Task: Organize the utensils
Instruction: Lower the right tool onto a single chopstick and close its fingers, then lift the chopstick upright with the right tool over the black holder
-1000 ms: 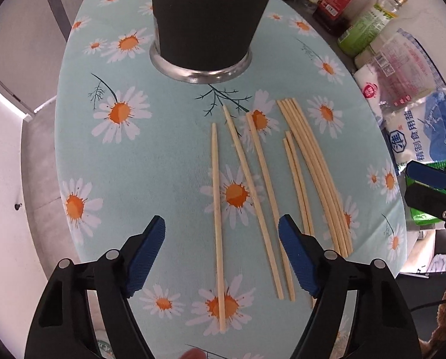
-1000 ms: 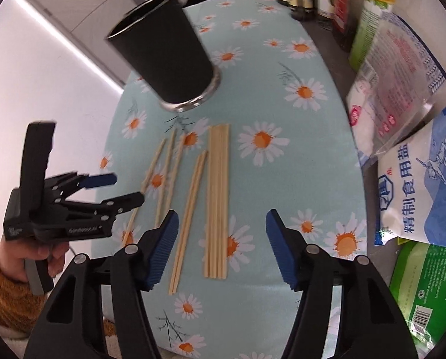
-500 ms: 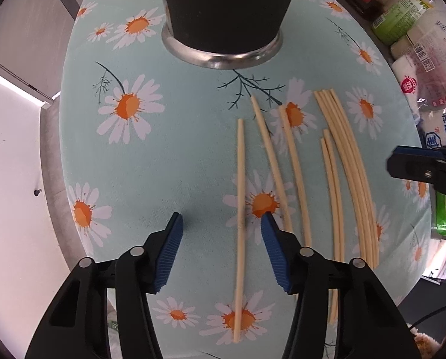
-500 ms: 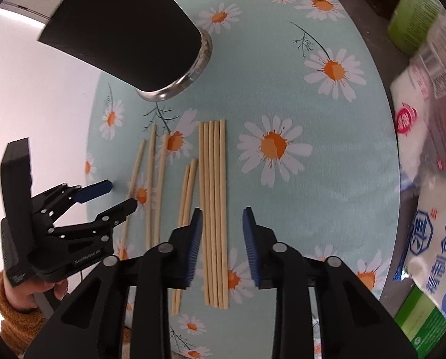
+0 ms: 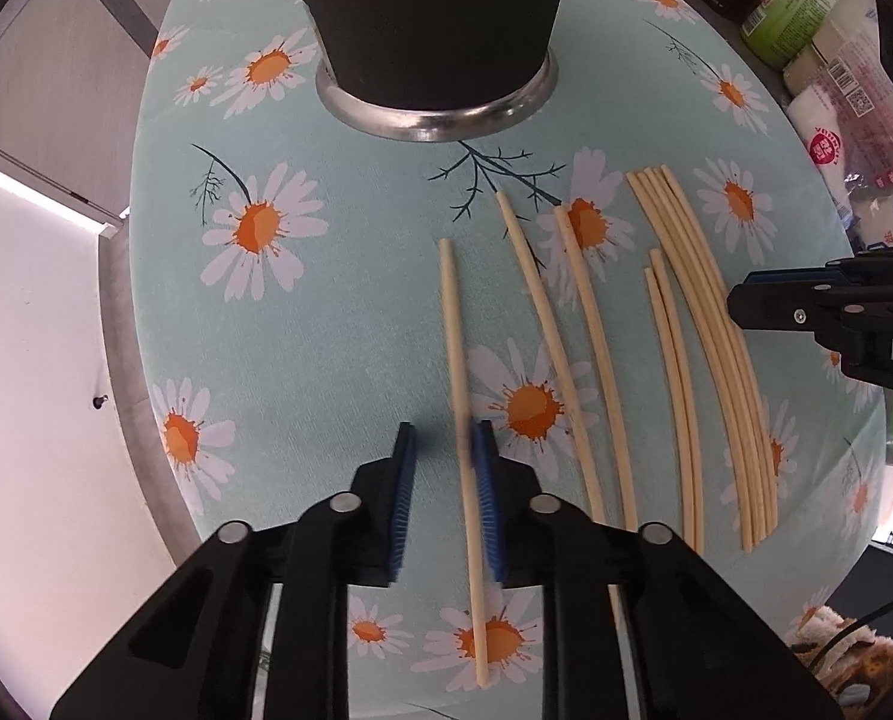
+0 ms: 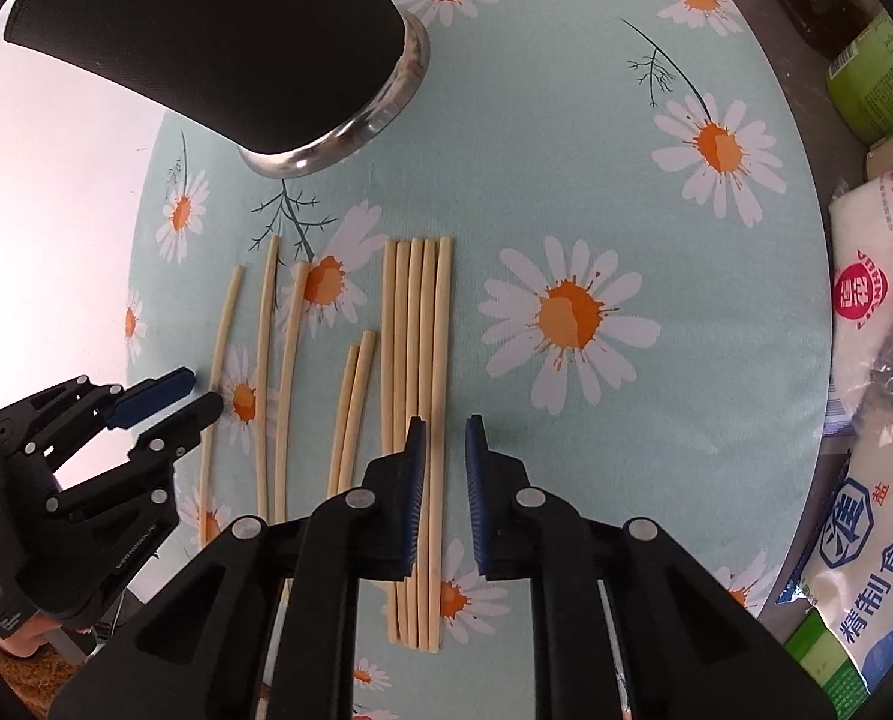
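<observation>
Daisy-print cloth in pale blue covers the table where I work with a gripper in each hand, both pointed down at wooden chopsticks.

My left gripper is closing around the leftmost chopstick, a lone stick lying apart from the others. The stick runs between the blue pads and touches the right one; a gap remains at the left pad, so nothing is clamped yet.

My right gripper is closing over a bundle of five chopsticks laid side by side. The outermost stick of the bundle runs between the pads, just beside the left one; whether the pad presses it I cannot tell.

Between the two grippers, in the left view, lie two single chopsticks and a shorter-looking pair, all roughly parallel and flat on the cloth.

Beyond the sticks' far ends stands a black holder with a metal base ring, upright on the cloth.

Salt bags and bottles crowd the table's right edge, off the cloth.
</observation>
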`<state>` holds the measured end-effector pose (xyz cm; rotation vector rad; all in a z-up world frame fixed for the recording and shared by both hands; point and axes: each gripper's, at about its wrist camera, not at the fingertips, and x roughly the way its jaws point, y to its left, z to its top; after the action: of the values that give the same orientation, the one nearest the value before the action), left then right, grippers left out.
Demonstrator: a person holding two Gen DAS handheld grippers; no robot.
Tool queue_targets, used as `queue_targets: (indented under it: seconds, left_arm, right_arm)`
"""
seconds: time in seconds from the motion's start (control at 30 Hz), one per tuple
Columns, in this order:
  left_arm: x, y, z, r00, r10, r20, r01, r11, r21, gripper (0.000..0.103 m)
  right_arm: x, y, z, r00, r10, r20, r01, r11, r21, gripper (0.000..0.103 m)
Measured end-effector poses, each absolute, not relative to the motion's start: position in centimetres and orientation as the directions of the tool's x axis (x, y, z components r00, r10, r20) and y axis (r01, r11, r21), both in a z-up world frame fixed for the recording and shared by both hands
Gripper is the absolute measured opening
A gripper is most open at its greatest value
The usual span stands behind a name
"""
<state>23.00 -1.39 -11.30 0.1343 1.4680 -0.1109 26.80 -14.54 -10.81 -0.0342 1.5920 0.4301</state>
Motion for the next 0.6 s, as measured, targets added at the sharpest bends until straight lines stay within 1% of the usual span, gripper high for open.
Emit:
queue_targets:
  seconds: [0.07,0.1,0.13,0.27,0.33,0.47,0.5,0.53,0.6]
  left_arm:
    - [22.7,-1.1,-11.2,0.107,0.009,-0.994,0.157,0.987,0.026,0.011]
    - [22.7,-0.9,-11.1,0.111,0.008,-0.994,0.151,0.988,0.025,0.006]
    - [22.6,-0.6,-11.1,0.116,0.005,-0.993,0.146,0.989,0.022,0.004]
    - [22.7,-0.5,-11.0,0.126,-0.021,-0.992,0.147,0.989,-0.002,0.004]
    - [22.7,-0.7,-10.9,0.128,-0.023,-0.992,0.151,0.989,-0.003,0.004]
    - [22.7,-0.8,-10.8,0.135,-0.036,-0.99,0.156,0.988,-0.015,0.004]
    - [22.6,-0.1,-11.0,0.137,-0.043,-0.99,0.156,0.988,-0.022,0.004]
    - [22.5,0.0,-11.0,0.138,-0.05,-0.989,0.154,0.988,-0.029,0.004]
    - [22.4,0.5,-11.0,0.139,-0.063,-0.988,0.149,0.988,-0.042,0.004]
  right_arm:
    - [26.6,-14.0,-11.0,-0.07,0.228,-0.971,-0.285,0.929,0.238,0.015]
    - [26.4,-13.8,-11.0,-0.066,0.221,-0.973,-0.286,0.93,0.231,0.015]
    - [26.3,-13.7,-11.0,-0.062,0.215,-0.975,-0.287,0.931,0.224,0.015]
    - [25.7,-13.3,-11.2,-0.062,0.208,-0.976,-0.282,0.934,0.217,0.014]
    - [25.6,-13.0,-11.3,-0.06,0.184,-0.981,-0.293,0.936,0.193,0.011]
    - [25.7,-12.2,-11.4,-0.065,0.154,-0.986,-0.304,0.938,0.167,0.011]
    - [25.7,-11.9,-11.3,-0.063,0.141,-0.988,-0.311,0.938,0.153,0.011]
    - [25.6,-11.4,-11.4,-0.057,0.111,-0.992,-0.324,0.938,0.124,0.009]
    - [25.6,-10.7,-11.3,-0.05,0.072,-0.996,-0.333,0.939,0.085,0.007]
